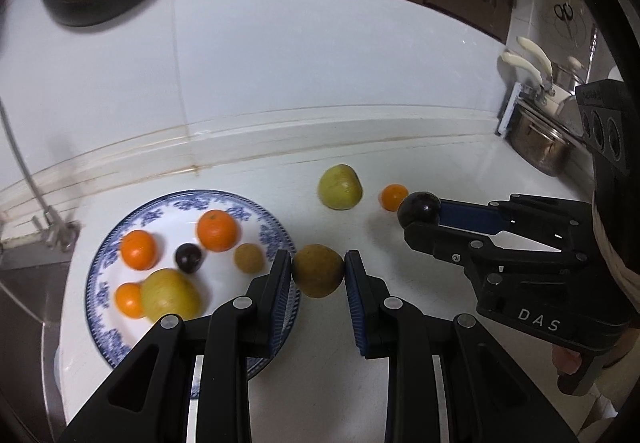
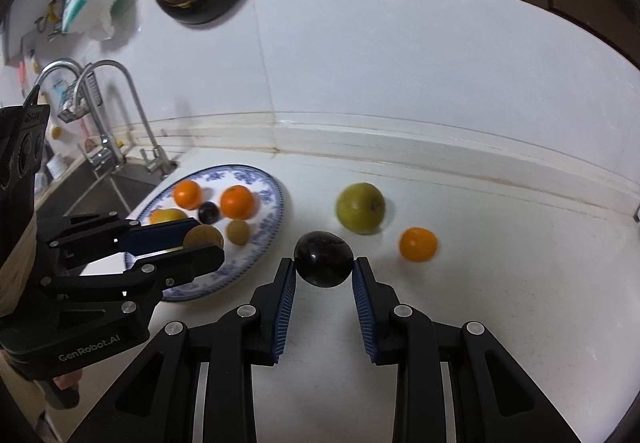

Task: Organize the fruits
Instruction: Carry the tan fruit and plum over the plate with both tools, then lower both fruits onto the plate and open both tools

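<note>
Gripping a brownish-yellow round fruit (image 1: 318, 270) between its blue pads, the left gripper (image 1: 318, 275) sits just at the right rim of the blue-patterned plate (image 1: 264, 221), its jaws closed onto the fruit's two sides. From the right wrist view the same left gripper (image 2: 200, 243) shows with that fruit (image 2: 203, 238) held over the plate's near edge (image 2: 256, 243). The right gripper (image 2: 324, 271) clamps a dark plum (image 2: 323, 258) between its pads, above the white counter (image 2: 480, 303) to the right of the plate; the left wrist view shows this right gripper (image 1: 420, 217) with the plum (image 1: 418, 209) at its tips. On the plate lie three oranges (image 1: 217, 230), a second dark plum (image 1: 189, 257), a small brownish fruit (image 1: 249, 257) and a larger yellow-green fruit (image 1: 170, 295). On the counter beyond the grippers rest a green apple-like fruit (image 1: 340, 187) and a small orange (image 1: 393, 196), near each other, the orange just beside the held plum in the left wrist view. A metal pot (image 1: 538, 143) stands at the far right by the wall, and a faucet (image 2: 120, 115) rises over the sink at the left.
</note>
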`<state>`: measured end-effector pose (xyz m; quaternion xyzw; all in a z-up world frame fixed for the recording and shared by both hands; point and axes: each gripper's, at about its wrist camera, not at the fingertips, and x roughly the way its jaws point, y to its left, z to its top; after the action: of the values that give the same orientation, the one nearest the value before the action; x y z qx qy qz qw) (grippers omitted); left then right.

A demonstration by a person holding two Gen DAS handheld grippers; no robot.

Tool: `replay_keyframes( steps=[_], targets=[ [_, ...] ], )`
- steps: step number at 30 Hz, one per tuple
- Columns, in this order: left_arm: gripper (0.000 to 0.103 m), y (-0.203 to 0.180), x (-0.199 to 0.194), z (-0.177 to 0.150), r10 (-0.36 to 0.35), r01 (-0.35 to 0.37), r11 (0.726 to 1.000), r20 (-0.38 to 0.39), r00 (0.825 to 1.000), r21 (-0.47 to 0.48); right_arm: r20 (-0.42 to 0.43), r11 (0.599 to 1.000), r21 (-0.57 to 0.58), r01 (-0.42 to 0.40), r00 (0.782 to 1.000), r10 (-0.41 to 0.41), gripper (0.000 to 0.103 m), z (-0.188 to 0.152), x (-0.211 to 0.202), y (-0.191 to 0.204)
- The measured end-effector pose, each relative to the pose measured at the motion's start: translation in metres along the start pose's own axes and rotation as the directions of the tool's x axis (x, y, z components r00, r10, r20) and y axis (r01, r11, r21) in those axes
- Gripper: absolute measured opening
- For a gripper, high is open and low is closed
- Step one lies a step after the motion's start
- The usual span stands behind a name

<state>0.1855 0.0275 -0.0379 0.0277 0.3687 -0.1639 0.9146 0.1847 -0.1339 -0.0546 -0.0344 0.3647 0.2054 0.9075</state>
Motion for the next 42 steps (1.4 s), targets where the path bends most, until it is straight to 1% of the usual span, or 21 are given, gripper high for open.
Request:
replay_keyframes(
  steps=[4,13,17,20,25,30,32,38,42],
  targets=[
    [0.027,0.009,-0.016,-0.004,0.023,-0.022,0.999,0.024,0.999,-0.036,0.01,0.999,-0.025,-0.028,1.0,0.028,0.031,0.003,-0.003,0.013],
    [0.027,0.027,-0.048,-0.011,0.088,-0.082,0.993,0.063,0.994,-0.082,0.033,0.992,-0.083,-0.097,0.994,0.1,0.031,0.01,-0.01,0.047],
    [0.027,0.035,-0.058,-0.017,0.115,-0.108,0.989,0.067,0.991,-0.103,0.037,0.987,-0.099,-0.13,0.99,0.134,0.031,0.012,-0.011,0.061],
    [0.027,0.044,-0.06,-0.022,0.139,-0.132,0.984,0.049,0.989,-0.118,0.034,0.982,-0.116,-0.149,0.987,0.154,0.031,0.013,-0.008,0.072],
    [0.027,0.06,-0.058,-0.032,0.186,-0.182,0.973,0.018,0.982,-0.14,0.004,0.974,-0.139,-0.181,0.983,0.184,0.031,0.014,0.006,0.087],
    [0.027,0.076,-0.046,-0.041,0.208,-0.206,0.966,-0.005,0.978,-0.159,-0.037,0.97,-0.148,-0.194,0.981,0.191,0.031,0.012,0.026,0.096],
    [0.027,0.08,-0.042,-0.044,0.205,-0.204,0.966,-0.008,0.979,-0.159,-0.057,0.969,-0.153,-0.195,0.98,0.188,0.031,0.011,0.035,0.099],
    [0.027,0.093,-0.021,-0.05,0.2,-0.206,0.966,-0.052,0.978,-0.156,-0.114,0.97,-0.148,-0.191,0.978,0.175,0.031,0.007,0.061,0.1],
    [0.027,0.095,-0.013,-0.053,0.198,-0.207,0.967,-0.074,0.977,-0.151,-0.133,0.971,-0.147,-0.189,0.976,0.169,0.031,0.004,0.069,0.1]
  ],
)
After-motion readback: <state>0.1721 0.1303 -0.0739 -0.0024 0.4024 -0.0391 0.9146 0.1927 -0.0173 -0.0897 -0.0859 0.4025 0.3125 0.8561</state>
